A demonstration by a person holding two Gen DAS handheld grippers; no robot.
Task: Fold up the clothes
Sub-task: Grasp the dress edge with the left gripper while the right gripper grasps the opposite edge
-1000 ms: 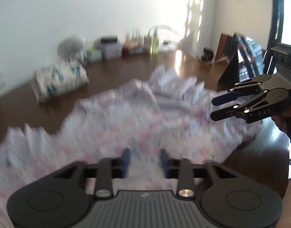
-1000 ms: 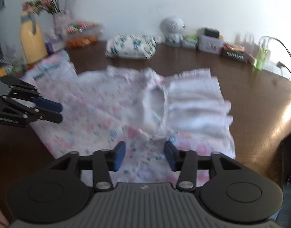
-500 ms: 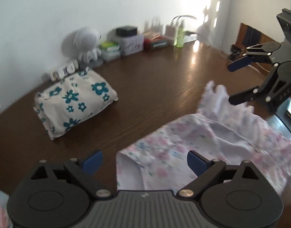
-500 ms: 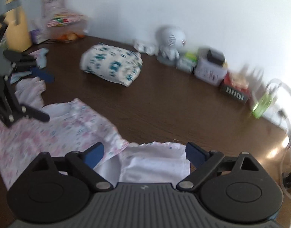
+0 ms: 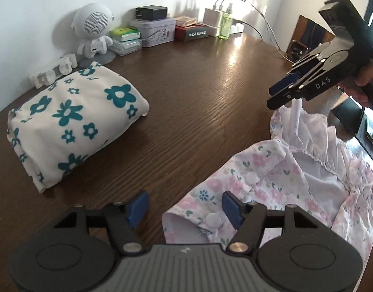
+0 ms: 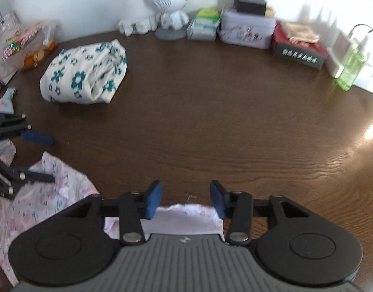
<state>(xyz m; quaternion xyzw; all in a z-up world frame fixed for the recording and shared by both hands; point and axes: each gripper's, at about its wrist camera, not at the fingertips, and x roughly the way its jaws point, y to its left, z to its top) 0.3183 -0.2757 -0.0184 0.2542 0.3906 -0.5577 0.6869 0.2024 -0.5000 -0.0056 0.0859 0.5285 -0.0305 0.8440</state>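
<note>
Garment: pink floral cotton garment with white ruffle (image 5: 271,185), at five o'clock on the dark wooden counter (image 5: 198,97).
Change: both claws swung to its far edge.
Left claw (image 5: 184,206): closing, corner between jaws, ungripped.
Right claw (image 6: 185,200): closing over the hem, ungripped.
Meaning: next fold likely begins.

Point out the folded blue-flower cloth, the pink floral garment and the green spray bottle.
folded blue-flower cloth (image 5: 72,124), left wrist view, top face.
pink floral garment (image 5: 271,189), left wrist view, buttoned front.
green spray bottle (image 6: 351,68), right wrist view, body.
</note>
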